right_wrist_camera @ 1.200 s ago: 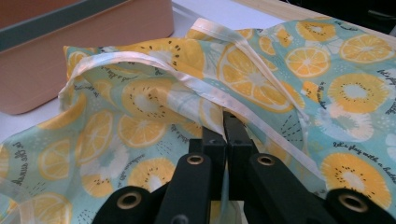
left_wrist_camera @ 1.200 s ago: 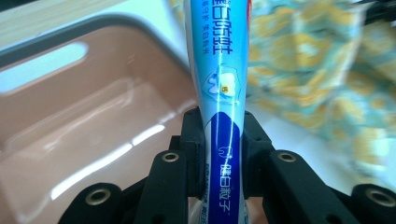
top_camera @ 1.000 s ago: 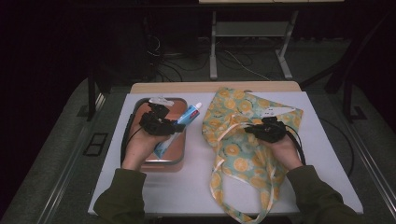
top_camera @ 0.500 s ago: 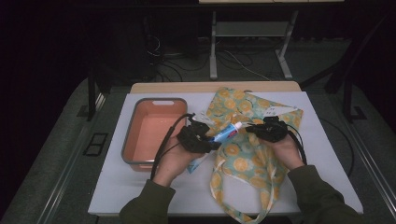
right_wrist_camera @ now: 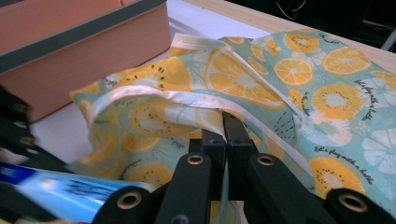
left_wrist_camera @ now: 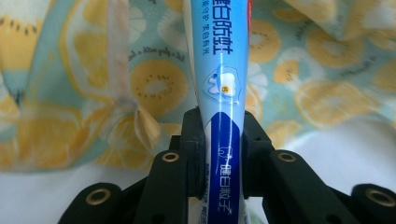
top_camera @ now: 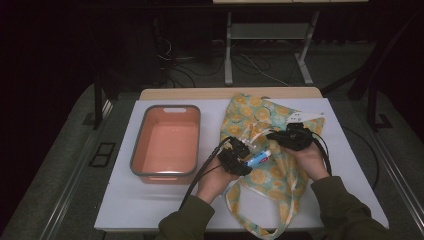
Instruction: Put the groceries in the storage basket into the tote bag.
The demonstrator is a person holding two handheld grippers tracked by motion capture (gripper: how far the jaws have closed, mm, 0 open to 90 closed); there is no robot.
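Blue-and-white toothpaste tube out of empty salmon plastic bin, clamped in left claw at mouth of lemon-print fabric bag; insertion apparently left. Right claw clenched on bag's hem, pinch legible from right gripper view, indistinct from high view.

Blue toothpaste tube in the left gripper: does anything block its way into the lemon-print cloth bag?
Nothing visible does. The left gripper is shut on the blue toothpaste tube, whose far end points at the lemon-print cloth bag. The right gripper pinches the bag's white-trimmed rim and lifts it, leaving the mouth open.
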